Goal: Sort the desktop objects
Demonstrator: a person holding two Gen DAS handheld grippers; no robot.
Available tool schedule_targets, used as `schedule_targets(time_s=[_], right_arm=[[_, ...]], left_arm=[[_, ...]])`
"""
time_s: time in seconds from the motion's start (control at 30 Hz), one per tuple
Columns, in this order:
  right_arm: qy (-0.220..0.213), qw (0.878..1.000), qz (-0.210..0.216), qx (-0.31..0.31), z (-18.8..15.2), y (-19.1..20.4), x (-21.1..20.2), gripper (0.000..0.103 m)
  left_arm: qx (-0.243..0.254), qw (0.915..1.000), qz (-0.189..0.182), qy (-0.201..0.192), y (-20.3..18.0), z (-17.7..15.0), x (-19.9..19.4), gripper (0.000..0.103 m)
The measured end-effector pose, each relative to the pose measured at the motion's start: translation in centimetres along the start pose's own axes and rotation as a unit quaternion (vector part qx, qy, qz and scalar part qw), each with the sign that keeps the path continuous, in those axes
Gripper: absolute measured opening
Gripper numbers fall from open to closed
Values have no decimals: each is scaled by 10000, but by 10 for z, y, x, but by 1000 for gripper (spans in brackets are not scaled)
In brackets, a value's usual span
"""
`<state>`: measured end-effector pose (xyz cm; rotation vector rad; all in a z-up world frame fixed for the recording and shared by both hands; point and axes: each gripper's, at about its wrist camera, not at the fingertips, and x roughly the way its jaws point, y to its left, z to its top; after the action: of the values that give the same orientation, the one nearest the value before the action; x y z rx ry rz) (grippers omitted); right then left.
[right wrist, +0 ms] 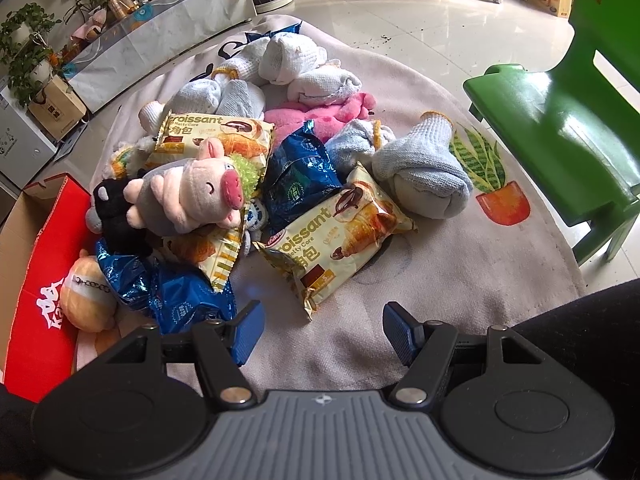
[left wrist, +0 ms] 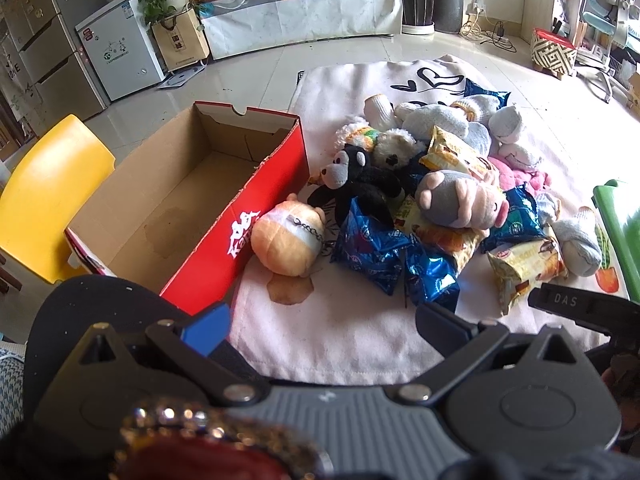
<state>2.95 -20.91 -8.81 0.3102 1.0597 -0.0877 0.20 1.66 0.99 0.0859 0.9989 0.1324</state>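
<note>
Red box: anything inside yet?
Nothing visible inside the red box: bare cardboard floor with a faint stain, seen from the left wrist view. The near corner is hidden behind the left gripper, so that part cannot be checked.

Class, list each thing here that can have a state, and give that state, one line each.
red shoebox: lid off, nothing inside
left gripper: open, holding nothing
right gripper: open, holding nothing
croissant packet: sealed, lying flat on the mat
green chair: upright, seat bare
</note>
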Motion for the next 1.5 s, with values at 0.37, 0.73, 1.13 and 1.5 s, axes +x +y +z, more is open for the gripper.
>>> schedule_targets(time_s=[0.37, 0.73, 1.13, 1.5], right_arm=[[-12, 9999, -54, -83, -1, 3, 1, 66], [-5, 9999, -65, -107, -2, 3, 1, 66], [4, 9999, -81, -131, -3, 3, 1, 66], [-1, 9999, -67, -101, -2, 3, 0, 66]], left_arm=[[-110, 9999, 14, -93, 9, 0, -8, 102], [-146, 9998, 15, -161, 13, -1, -14, 102], [-148, 9997, 36, -213, 14, -3, -19, 102], [-103, 9996, 66, -250, 14, -4, -21, 102]])
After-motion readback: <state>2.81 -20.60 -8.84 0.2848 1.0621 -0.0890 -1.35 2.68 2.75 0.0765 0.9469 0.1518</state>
